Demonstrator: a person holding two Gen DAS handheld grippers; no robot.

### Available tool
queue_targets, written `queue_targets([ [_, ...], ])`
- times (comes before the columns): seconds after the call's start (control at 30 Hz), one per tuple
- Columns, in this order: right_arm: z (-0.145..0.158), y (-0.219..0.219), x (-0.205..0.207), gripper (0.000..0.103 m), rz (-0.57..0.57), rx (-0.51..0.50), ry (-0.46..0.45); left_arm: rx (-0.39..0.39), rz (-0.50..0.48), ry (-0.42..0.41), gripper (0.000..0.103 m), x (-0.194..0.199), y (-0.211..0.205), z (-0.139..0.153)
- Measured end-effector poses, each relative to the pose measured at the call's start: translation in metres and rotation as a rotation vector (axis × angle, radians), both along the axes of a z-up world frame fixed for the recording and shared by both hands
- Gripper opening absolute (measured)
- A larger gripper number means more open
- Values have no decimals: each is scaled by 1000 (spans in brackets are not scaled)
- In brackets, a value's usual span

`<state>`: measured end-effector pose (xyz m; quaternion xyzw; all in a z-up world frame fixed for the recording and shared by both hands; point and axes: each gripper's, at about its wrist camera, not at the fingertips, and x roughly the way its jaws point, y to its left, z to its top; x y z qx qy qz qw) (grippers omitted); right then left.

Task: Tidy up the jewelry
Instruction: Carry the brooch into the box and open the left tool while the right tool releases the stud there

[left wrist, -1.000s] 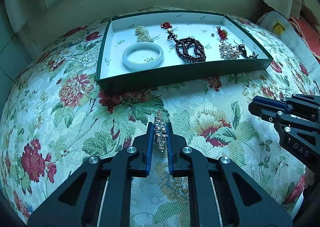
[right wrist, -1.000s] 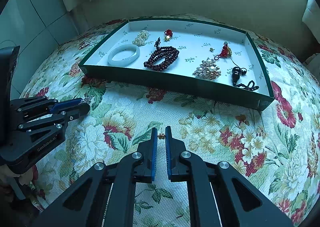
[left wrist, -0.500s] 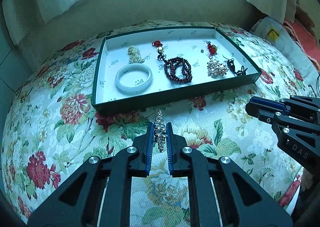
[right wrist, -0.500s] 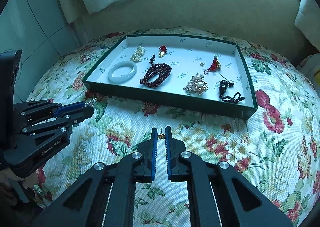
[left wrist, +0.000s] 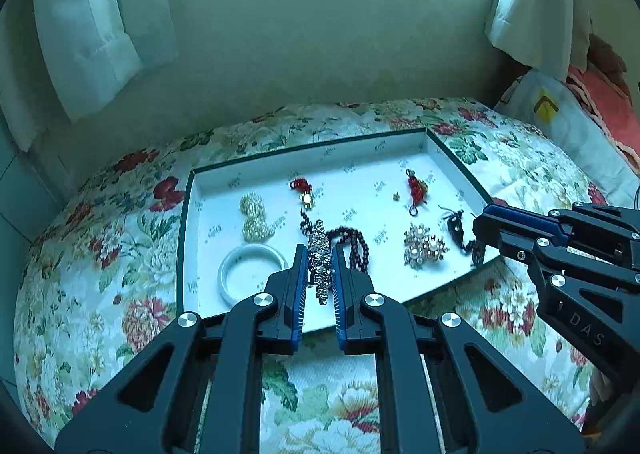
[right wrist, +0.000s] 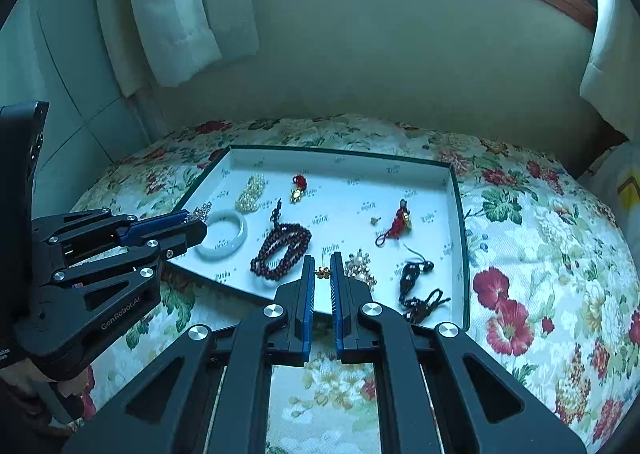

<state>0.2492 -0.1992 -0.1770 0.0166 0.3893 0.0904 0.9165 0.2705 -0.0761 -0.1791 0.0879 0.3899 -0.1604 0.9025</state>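
Observation:
My left gripper (left wrist: 319, 258) is shut on a sparkly rhinestone brooch (left wrist: 319, 250), held above the near edge of the green-rimmed white tray (left wrist: 185, 238). My right gripper (right wrist: 322, 272) is shut on a small gold earring (right wrist: 322, 273), above the tray's (right wrist: 460, 213) near edge. In the tray lie a white jade bangle (left wrist: 248, 262), a pearl cluster (left wrist: 254, 215), dark red prayer beads (right wrist: 282, 250), two red knot charms (left wrist: 416, 187), a pearl brooch (left wrist: 424, 246), a black cord pendant (right wrist: 416, 282) and a tiny gold stud (right wrist: 375, 220).
The tray sits on a floral-clothed round table (right wrist: 540, 254). A wall and white curtains (right wrist: 176, 5) stand behind. A white bag (left wrist: 560, 121) lies to the right. The left gripper shows in the right wrist view (right wrist: 192, 228), the right gripper in the left wrist view (left wrist: 486, 230).
Both grippers have lifted and moved forward over the tray's near edge, each still holding its piece. The tray now looks closer beneath the fingertips.

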Motion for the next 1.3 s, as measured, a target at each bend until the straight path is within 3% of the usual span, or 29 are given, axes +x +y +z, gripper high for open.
queue_targets([
  [0.3, -1, -6, 54, 8, -20, -11, -14, 2, 12, -13, 12, 54, -22, -3],
  [0.7, -41, -11, 121, 8, -53, -23, 50, 20, 68, 53, 12, 121, -35, -45],
  [1.0, -66, -12, 142, 8, -44, -36, 111, 39, 55, 114, 12, 135, -44, -71],
  [1.3, -72, -14, 148, 8, -52, -27, 132, 51, 49, 129, 12, 141, -47, -75],
])
